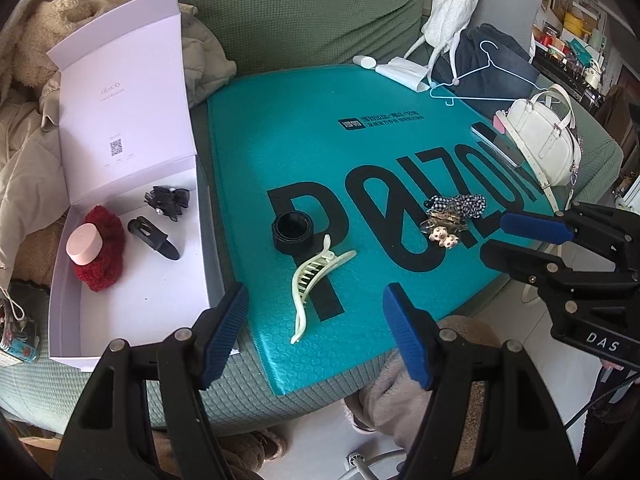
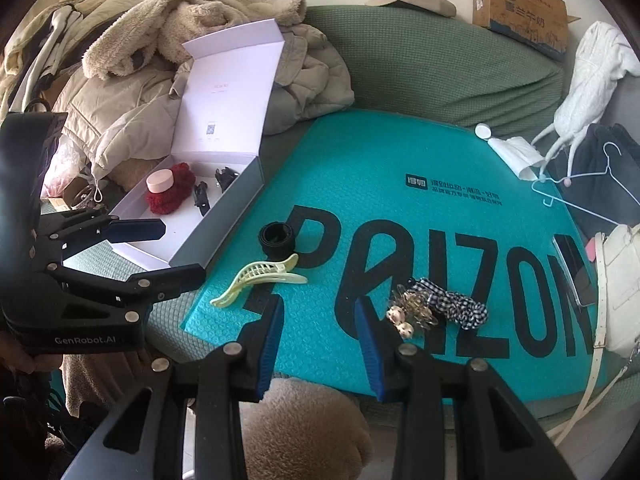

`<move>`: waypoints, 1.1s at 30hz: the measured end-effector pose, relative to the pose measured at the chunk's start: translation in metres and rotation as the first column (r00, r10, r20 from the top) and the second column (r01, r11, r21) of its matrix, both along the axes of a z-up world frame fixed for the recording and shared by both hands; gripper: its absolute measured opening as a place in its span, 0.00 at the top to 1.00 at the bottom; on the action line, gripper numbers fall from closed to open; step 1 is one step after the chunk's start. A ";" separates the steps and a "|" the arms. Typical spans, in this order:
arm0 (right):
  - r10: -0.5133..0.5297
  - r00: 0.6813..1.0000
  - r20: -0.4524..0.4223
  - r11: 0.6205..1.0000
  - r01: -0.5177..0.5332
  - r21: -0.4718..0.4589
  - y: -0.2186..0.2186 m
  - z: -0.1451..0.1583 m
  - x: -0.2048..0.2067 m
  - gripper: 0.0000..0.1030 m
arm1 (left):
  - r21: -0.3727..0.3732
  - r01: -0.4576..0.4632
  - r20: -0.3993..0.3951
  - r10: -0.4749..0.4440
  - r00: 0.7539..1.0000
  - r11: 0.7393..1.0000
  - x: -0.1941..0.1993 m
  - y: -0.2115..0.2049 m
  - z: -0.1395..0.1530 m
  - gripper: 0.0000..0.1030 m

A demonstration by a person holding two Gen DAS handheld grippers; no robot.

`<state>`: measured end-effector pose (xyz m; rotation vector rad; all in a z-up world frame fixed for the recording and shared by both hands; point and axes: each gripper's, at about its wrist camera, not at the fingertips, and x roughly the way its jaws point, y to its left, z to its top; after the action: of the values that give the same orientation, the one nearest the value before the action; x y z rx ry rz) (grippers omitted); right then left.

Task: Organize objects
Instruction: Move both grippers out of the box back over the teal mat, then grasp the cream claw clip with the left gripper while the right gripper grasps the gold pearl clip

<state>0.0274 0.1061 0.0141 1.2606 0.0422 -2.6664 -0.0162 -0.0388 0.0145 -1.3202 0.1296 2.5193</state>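
1. Both my tools are open and empty: left tool [image 1: 316,328] hangs over the cream claw clip [image 1: 312,280], right tool [image 2: 320,344] sits near the gingham scrunchie pile [image 2: 444,308].
2. Loose items lie on the teal mailer [image 1: 360,96]; the white box [image 1: 132,300] beside it stands open, already holding sorted pieces.

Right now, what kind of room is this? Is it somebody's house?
Most likely a home living room. A green-covered sofa is piled with coats, a white handbag and a clothes hanger lie beside the teal mailer, and hair accessories sit in a white box.
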 end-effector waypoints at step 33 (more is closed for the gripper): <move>-0.114 0.992 0.051 0.993 0.115 -0.026 0.063 -0.080 -0.056 0.59 | -0.083 0.000 0.121 0.010 0.993 0.997 -0.074 0.020 -0.100 0.34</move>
<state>-0.0284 0.1686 -0.0657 1.3583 -0.0775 -2.7190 -0.0901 -0.0184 -0.0858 -1.5028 0.2069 2.4540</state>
